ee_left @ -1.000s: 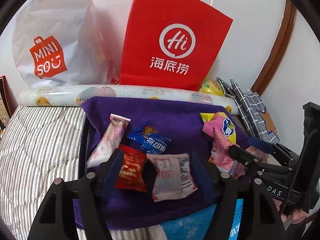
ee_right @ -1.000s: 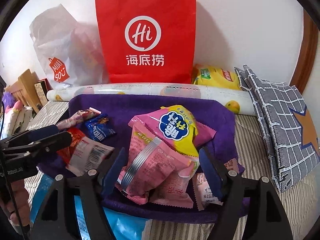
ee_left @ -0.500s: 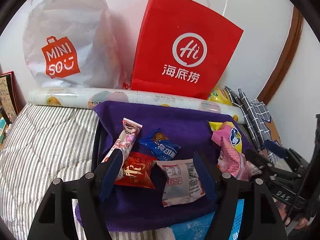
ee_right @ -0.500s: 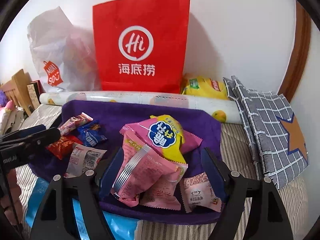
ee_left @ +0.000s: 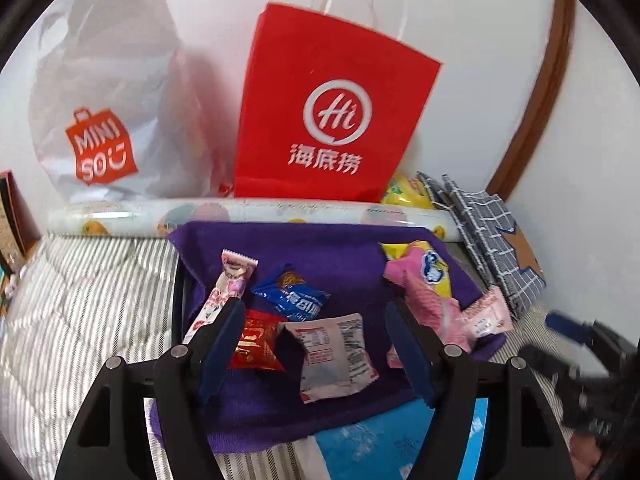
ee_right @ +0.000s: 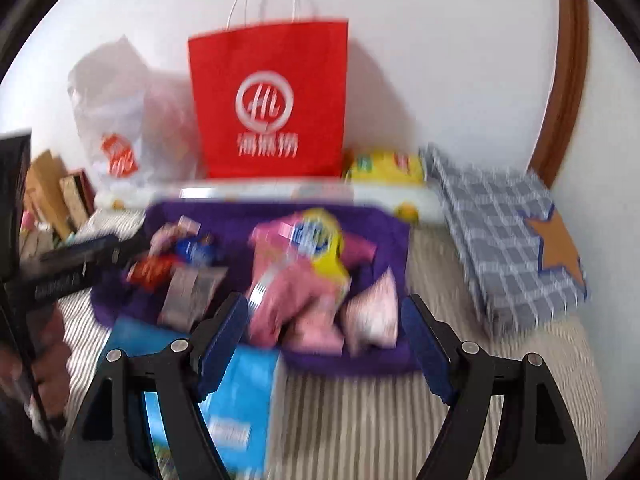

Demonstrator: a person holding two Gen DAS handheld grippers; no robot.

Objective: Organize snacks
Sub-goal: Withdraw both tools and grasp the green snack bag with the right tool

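Purple cloth [ee_left: 320, 248] carries the snacks in 2 loose groups: a pink stick [ee_left: 228, 280], blue packet [ee_left: 294, 294], red packet [ee_left: 256, 340] and white sachet [ee_left: 336, 354] to one side, and a heap of pink packs [ee_right: 296, 292] to the other. The left gripper [ee_left: 316, 344] hovers with jaws apart around the red packet and sachet, pressing on neither. The right gripper [ee_right: 324, 340] is also empty, jaws wide, above the cloth's near edge. Risks, as I judge them: closing now could pinch 2 overlapping wrappers together, slick film could slip free, or a pad could snag the cloth and drag every group askew
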